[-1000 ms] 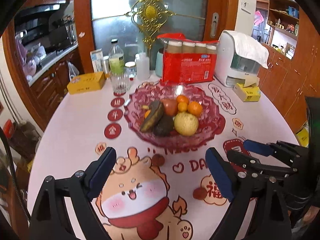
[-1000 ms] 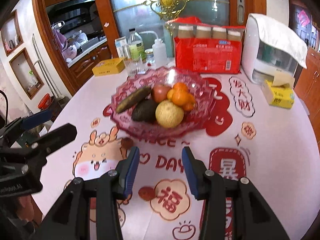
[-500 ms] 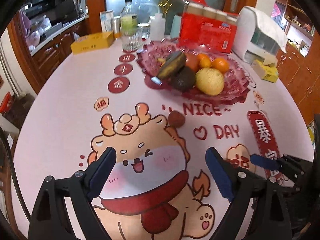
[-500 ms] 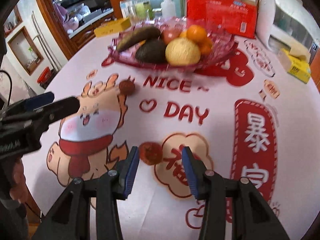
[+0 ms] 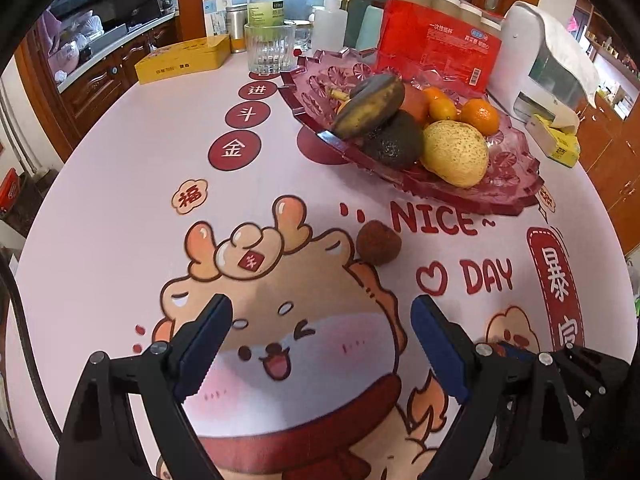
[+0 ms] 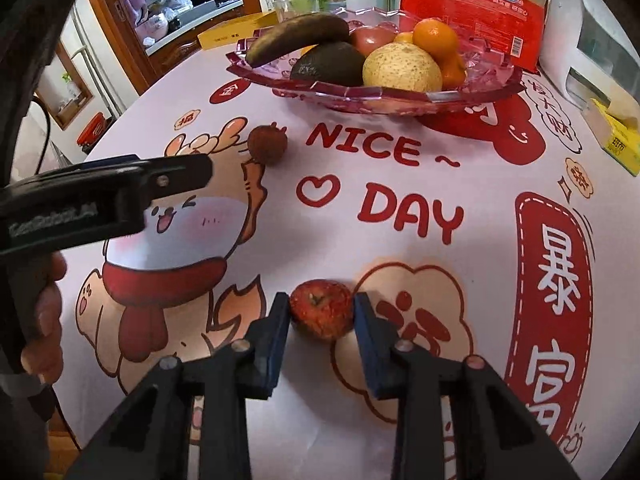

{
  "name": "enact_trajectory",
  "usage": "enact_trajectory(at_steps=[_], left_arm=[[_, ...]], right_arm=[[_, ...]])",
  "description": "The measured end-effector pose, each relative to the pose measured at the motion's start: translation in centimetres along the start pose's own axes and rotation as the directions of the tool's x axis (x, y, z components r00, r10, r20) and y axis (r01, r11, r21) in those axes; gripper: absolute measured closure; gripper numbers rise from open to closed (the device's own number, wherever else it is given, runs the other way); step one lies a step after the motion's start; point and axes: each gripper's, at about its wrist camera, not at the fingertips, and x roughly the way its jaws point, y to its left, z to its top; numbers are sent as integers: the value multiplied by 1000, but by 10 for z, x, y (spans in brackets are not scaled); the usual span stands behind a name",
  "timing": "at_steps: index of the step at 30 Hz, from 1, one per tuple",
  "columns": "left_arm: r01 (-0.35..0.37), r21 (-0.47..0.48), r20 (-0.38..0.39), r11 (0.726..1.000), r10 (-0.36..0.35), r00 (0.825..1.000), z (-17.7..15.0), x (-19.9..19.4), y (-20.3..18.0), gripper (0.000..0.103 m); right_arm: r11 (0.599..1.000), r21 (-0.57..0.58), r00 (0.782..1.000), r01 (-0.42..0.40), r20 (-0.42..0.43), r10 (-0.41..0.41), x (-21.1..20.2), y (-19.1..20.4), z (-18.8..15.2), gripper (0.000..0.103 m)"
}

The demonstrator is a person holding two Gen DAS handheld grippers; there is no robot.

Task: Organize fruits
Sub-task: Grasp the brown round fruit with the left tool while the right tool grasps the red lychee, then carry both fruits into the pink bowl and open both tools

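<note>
A small red fruit (image 6: 320,314) lies on the printed tablecloth. My right gripper (image 6: 321,300) is closing on it, and both blue pads touch its sides. A small brown round fruit (image 5: 378,242) sits on the cloth ahead of my left gripper (image 5: 320,308), which hangs open over the cartoon print with nothing between its fingers. The brown fruit (image 6: 267,145) also shows up and to the left in the right wrist view. Behind it, the red glass dish (image 5: 500,196) holds a dark banana (image 5: 370,106), an avocado (image 5: 394,140), a yellow pear (image 5: 456,152) and oranges (image 5: 480,116).
A drinking glass (image 5: 270,48), bottles, a yellow box (image 5: 184,60), a red pack of paper cups (image 5: 440,44) and a white appliance (image 5: 532,60) line the table's far edge. A hand (image 6: 44,300) holds the left gripper at the left of the right wrist view.
Both grippers have come down close to the tablecloth. The right jaws have narrowed onto the small red fruit. The left jaws have stayed wide.
</note>
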Motion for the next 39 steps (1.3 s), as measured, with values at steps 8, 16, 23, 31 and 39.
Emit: enact_trajectory(at_steps=[8, 16, 23, 31, 39], left_arm=[[7, 23, 48, 1000, -8, 999, 18, 19, -18, 16], [0, 77, 63, 997, -5, 998, 26, 41, -38, 34], [19, 95, 25, 995, -22, 999, 26, 57, -43, 71], [25, 106, 30, 994, -29, 999, 22, 57, -43, 74], [58, 117, 20, 991, -61, 998, 12, 38, -41, 75]], right_arm=[[996, 83, 999, 27, 22, -29, 2, -24, 14, 71], [993, 108, 999, 36, 28, -39, 5, -31, 19, 71], [991, 123, 999, 42, 25, -45, 6, -37, 20, 71], [991, 124, 999, 43, 22, -46, 6, -36, 20, 71], [992, 122, 999, 37, 35, -42, -2, -32, 18, 71]])
